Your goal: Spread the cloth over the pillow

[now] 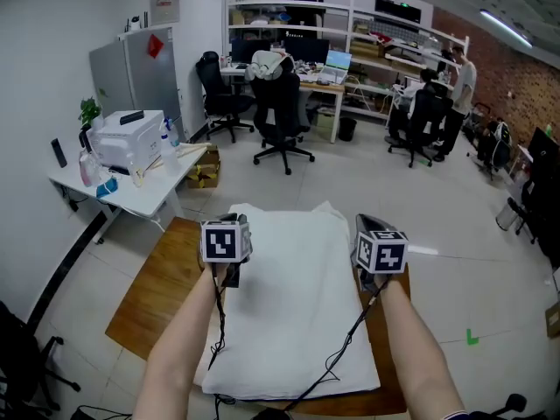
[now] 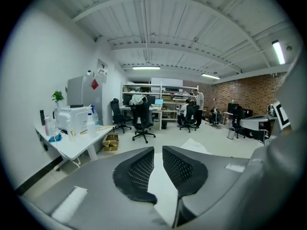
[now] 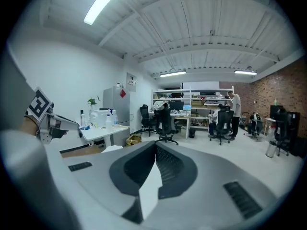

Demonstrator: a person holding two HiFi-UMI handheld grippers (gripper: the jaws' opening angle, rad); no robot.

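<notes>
Right gripper view: the right gripper (image 3: 154, 169) is clamped on the cloth (image 3: 148, 195), and the left gripper (image 2: 158, 169) pinches it too. The cloth seems drawn along the pillow (image 1: 262, 383) (white on white); laying it down and releasing it remain.

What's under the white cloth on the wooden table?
Only a puffy bulge shows under the cloth. It is likely the pillow, but the cloth hides it completely. Bare table sticks out on the left and along the near edge.
</notes>
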